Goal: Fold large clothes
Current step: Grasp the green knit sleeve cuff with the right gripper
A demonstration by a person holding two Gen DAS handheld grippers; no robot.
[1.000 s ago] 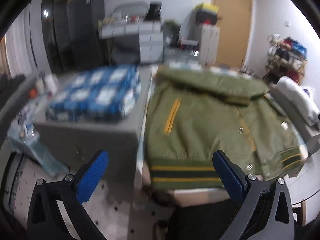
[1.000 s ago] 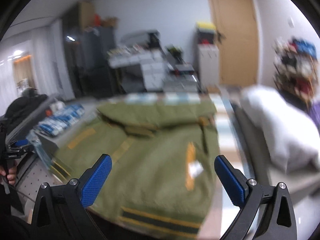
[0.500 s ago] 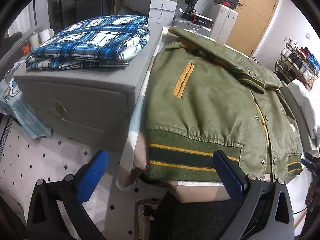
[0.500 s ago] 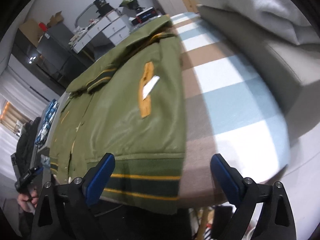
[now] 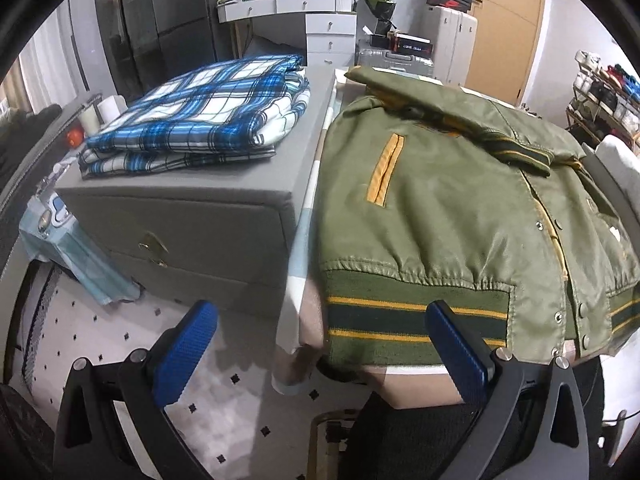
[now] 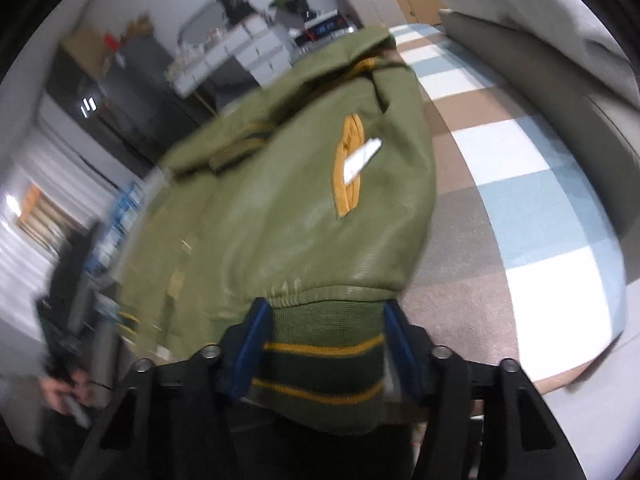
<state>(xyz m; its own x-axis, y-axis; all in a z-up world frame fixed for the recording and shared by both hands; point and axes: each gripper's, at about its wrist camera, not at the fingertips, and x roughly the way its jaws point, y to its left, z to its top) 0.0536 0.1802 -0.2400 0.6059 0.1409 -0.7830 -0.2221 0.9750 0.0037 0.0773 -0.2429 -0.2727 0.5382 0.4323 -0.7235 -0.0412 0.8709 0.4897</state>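
Green jacket point(image 5: 460, 200) lies spread flat on the checked bed cover point(image 6: 532, 184), filling the centre and right of the left wrist view and the centre of the right wrist view. Both sleeves look already laid across the upper body; a striped cuff sits at upper right of the left view. Ribbed hem point(image 6: 320, 360) hangs at the near edge of the bed, lower centre in both views.

Right gripper point(image 6: 324, 356): jaws closing, with the ribbed hem between the 2 blue pads. Pads stand at either side of the knit band; I cannot tell whether they press it yet, so no firm grip is noted.

Left gripper point(image 5: 320, 354): jaws wide apart, nothing between them. It hovers low in frame, in front of the hem's left corner, with the floor showing between the pads.

A folded blue plaid cloth point(image 5: 200, 120) rests on the grey drawer unit point(image 5: 192, 220) at upper left of the left view, possibly an earlier finished item.

Progress, judged: early to middle. Sleeves in, body not yet folded. Left: secure both hem corners, carry hem up toward the collar, flatten.
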